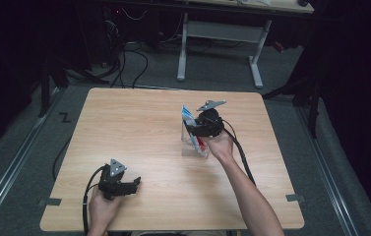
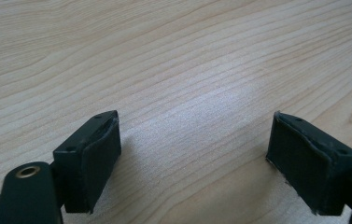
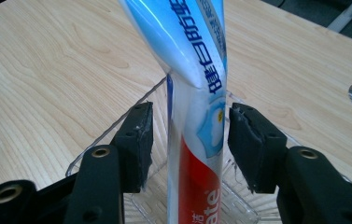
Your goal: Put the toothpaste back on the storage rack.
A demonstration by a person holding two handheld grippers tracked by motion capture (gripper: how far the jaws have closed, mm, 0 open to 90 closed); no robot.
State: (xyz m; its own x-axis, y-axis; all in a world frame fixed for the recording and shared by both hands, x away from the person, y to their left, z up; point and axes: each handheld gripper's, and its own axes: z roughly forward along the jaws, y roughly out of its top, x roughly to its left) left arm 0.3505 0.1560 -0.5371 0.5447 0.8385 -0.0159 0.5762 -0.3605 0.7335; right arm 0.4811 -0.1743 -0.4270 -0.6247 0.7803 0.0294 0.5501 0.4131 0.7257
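A blue, white and red toothpaste tube (image 3: 194, 93) stands upright in a clear plastic container (image 3: 117, 126) near the middle of the wooden table (image 1: 139, 123). My right gripper (image 3: 190, 112) reaches into the container with a jaw on each side of the tube, and a small gap shows on both sides, so the pads do not press it. In the high view the tube (image 1: 189, 118) rises above the container (image 1: 195, 150) with the right gripper (image 1: 196, 135) at it. My left gripper (image 1: 135, 185) lies near the table's front left, open (image 2: 194, 121) over bare wood.
Behind the table stands a white-legged desk (image 1: 222, 34), with cables (image 1: 134, 59) on the floor beside it. Bare wood spreads across the table's left half and far side. Dark floor surrounds the table.
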